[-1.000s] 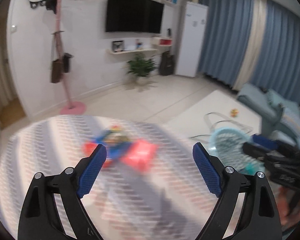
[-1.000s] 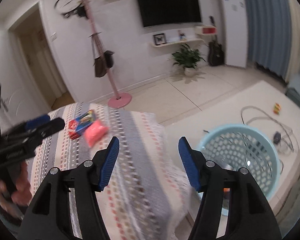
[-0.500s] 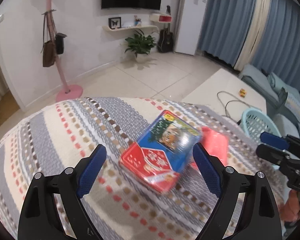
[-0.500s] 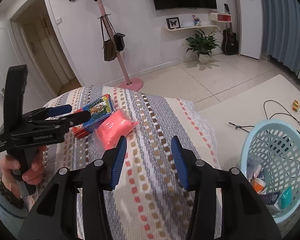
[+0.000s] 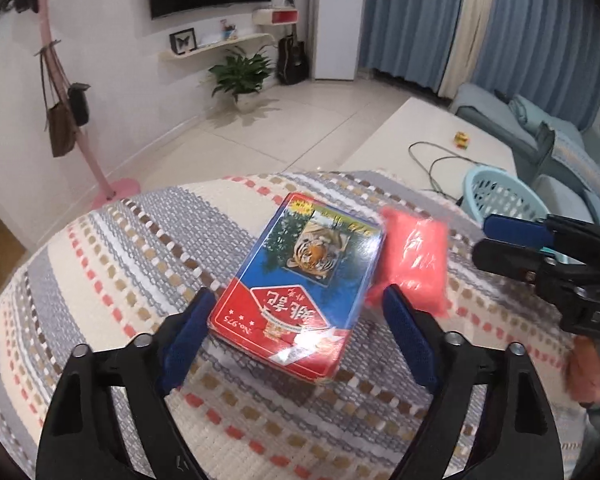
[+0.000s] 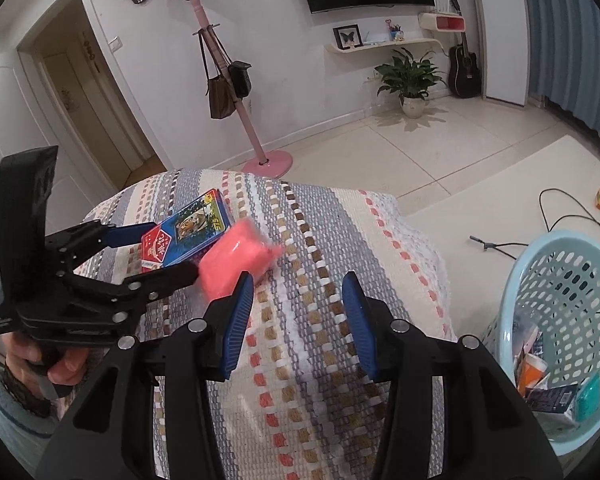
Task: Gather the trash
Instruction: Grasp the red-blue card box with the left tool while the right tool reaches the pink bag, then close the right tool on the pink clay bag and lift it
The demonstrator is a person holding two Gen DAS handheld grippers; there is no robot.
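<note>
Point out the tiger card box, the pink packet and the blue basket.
tiger card box (image 5: 300,276), left wrist view, middle of its printed top face.
pink packet (image 5: 416,264), left wrist view, centre of the wrapper.
blue basket (image 6: 520,280), right wrist view, on its perforated wall.

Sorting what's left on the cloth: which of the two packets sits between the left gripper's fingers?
The blue-and-red tiger box; the left gripper's jaws are closing around it. The pink packet lies beside it, outside.

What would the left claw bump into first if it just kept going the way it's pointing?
Most likely the red and blue card box, which already lies between the closing jaws of the left claw on the striped cloth. The pads do not seem to touch it yet, though depth is hard to judge.
</note>
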